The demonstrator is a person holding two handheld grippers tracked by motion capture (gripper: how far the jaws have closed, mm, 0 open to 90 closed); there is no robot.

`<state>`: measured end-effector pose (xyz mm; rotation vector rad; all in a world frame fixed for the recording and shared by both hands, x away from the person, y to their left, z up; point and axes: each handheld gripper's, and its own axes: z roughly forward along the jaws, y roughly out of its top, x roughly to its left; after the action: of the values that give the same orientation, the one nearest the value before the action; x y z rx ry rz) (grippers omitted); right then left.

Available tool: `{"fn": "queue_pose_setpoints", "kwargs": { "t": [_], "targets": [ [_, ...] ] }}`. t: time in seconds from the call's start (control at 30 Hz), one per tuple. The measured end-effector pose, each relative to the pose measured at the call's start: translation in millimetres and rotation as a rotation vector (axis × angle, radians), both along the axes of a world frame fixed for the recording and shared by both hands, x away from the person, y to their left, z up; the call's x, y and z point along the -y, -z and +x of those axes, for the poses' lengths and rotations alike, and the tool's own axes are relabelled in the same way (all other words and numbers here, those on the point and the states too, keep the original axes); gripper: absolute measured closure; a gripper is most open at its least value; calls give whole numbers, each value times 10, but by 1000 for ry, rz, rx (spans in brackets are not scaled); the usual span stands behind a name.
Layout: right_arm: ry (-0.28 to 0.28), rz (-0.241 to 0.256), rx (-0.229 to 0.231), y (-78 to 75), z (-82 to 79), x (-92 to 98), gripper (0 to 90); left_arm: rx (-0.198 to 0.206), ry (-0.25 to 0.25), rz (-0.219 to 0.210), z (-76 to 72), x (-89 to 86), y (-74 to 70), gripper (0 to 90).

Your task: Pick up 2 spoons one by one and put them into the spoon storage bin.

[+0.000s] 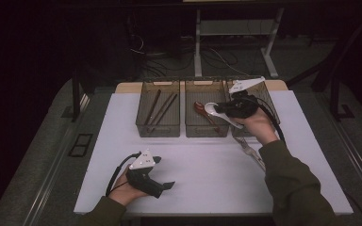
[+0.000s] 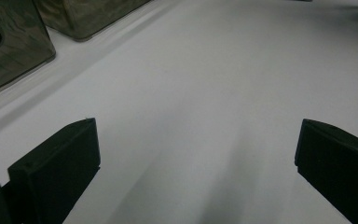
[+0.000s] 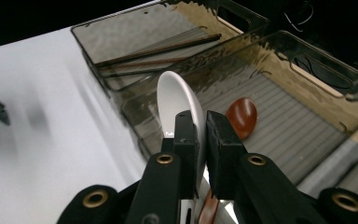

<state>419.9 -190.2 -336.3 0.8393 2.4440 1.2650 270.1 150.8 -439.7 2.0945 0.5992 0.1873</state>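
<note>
Right gripper [image 1: 226, 109]: it is clenching a white spoon [image 1: 215, 112], its jaws pinching the spoon close behind the bowl, as the right gripper [image 3: 200, 133] view shows.
White spoon: it is hanging over the middle bin [image 1: 206, 130], bowl [image 3: 177, 100] on edge; its handle is slanting back toward the person and is partly hiding behind the jaws and the hand.
Brown spoon [image 1: 200, 108]: it is lying inside the middle bin; its reddish bowl [image 3: 242, 116] is showing clearly, while its handle is getting lost in the dim light.
Left bin [image 1: 158, 129]: it is holding dark chopsticks [image 1: 162, 107]; how many is hard to count in the gloom.
Right bin [image 1: 268, 101]: the gripper and hand are covering most of it, so its contents cannot be told.
Fork [image 1: 250, 148]: it is lying on the white table [image 1: 193, 160] beside the right sleeve, part of it cut off by the arm.
Left gripper [image 1: 162, 181]: it is resting released near the table's front edge, jaws standing wide apart over bare surface in the left gripper [image 2: 196, 154] view, gripping nothing.
Surroundings: the floor and frame beyond the table are sinking into darkness.
</note>
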Motion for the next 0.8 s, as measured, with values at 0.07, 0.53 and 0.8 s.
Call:
{"fn": "queue_pose_setpoints", "kwargs": {
  "t": [0.07,0.53,0.8],
  "targets": [
    [1,-1,2,9,71,-74,825,-2,-5,-9,-5,4,1,0],
    [34,-41,-21,227,391,-370,824,3,4,-5,-5,2,-5,0],
    [28,-89,-52,377,420,-454,809,0,2,-11,-7,7,-2,0]
  ]
}}
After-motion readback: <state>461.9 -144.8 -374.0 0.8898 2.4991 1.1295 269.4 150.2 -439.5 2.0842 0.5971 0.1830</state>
